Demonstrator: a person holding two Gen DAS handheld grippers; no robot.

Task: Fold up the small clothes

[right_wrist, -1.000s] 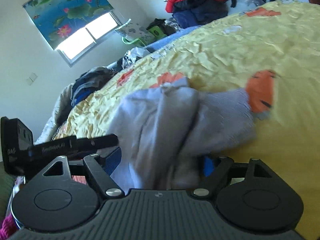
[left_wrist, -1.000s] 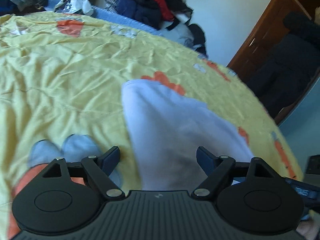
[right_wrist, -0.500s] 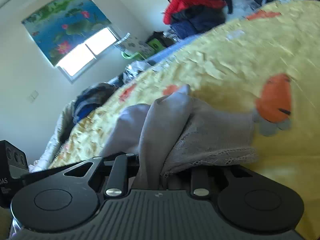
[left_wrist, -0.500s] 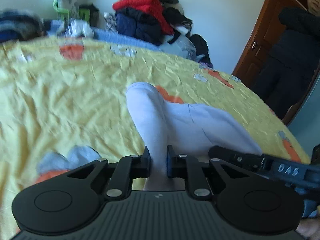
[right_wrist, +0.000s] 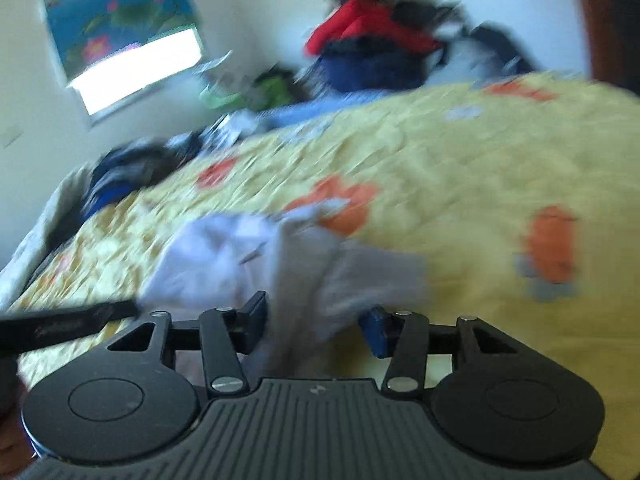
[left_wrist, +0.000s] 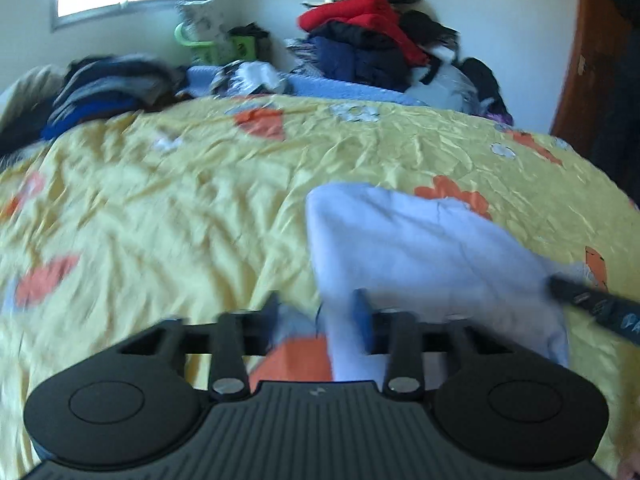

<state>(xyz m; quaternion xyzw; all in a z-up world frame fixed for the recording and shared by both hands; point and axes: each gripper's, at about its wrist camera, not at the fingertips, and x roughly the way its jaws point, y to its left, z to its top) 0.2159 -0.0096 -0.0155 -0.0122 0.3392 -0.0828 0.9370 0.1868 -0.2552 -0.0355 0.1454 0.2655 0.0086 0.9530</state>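
One pale lilac garment (left_wrist: pixel 420 248) lies crumpled near the bed's (left_wrist: pixel 168 200) front edge, on a yellow bedspread. Both left tongs (left_wrist: pixel 318 320) and right tongs (right_wrist: pixel 316 320) are released, straddling its cloth. Clothes pile (left_wrist: pixel 368 36) against the wall.

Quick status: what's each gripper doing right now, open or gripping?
Left gripper: open, fingers apart at the edge of the pale garment, not clamping it.
Right gripper: open, garment lying loose between its fingers.

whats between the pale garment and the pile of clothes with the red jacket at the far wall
Mostly bare yellow bedspread with orange prints, then a blue strip of bedding at its far edge. The left wrist view shows this best, from the pale garment to the pile of clothes.
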